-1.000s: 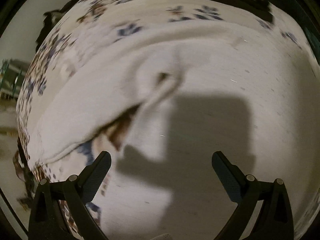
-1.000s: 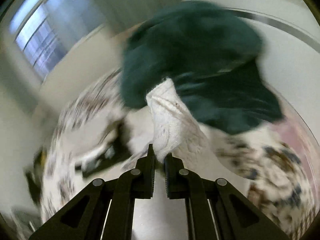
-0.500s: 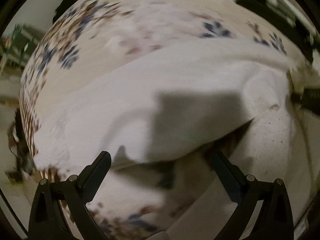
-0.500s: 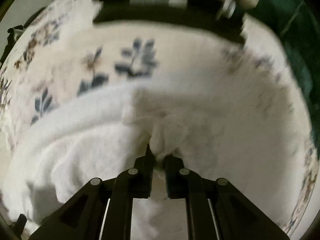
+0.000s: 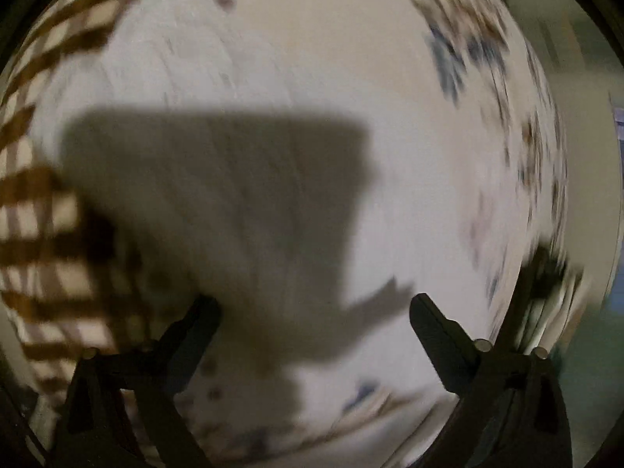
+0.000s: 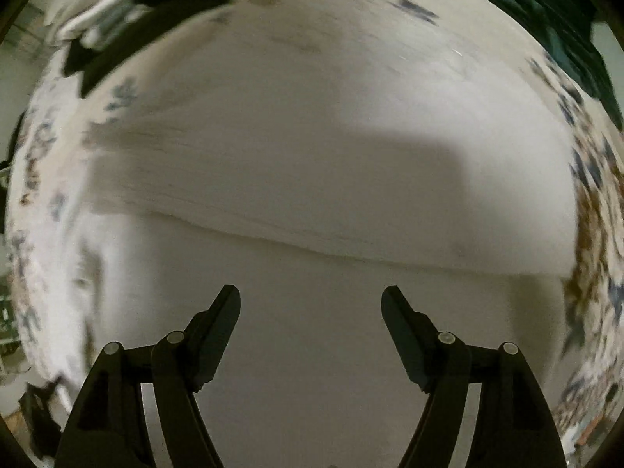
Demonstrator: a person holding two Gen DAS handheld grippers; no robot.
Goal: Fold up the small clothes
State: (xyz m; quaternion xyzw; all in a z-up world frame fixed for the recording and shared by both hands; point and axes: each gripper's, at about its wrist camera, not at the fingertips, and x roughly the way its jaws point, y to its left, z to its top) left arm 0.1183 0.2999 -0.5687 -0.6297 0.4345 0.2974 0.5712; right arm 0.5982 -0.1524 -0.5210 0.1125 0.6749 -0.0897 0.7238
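Note:
A white garment [image 6: 312, 163] lies spread flat on a floral sheet [image 6: 592, 210], with a folded edge running across the middle of the right wrist view. My right gripper [image 6: 311, 302] is open and empty just above it. In the left wrist view the same white garment [image 5: 273, 89] fills the middle, blurred by motion. My left gripper [image 5: 314, 310] is open and empty above it, and its shadow falls on the cloth.
A brown checked cloth [image 5: 35, 202] lies at the left of the left wrist view. A dark green garment [image 6: 546, 11] lies at the top right of the right wrist view. A black and white striped item [image 6: 128, 15] lies at the top left.
My right gripper has opened and let go of the white garment, which now lies flat. My left gripper has swung across the garment, bringing the checked cloth into view.

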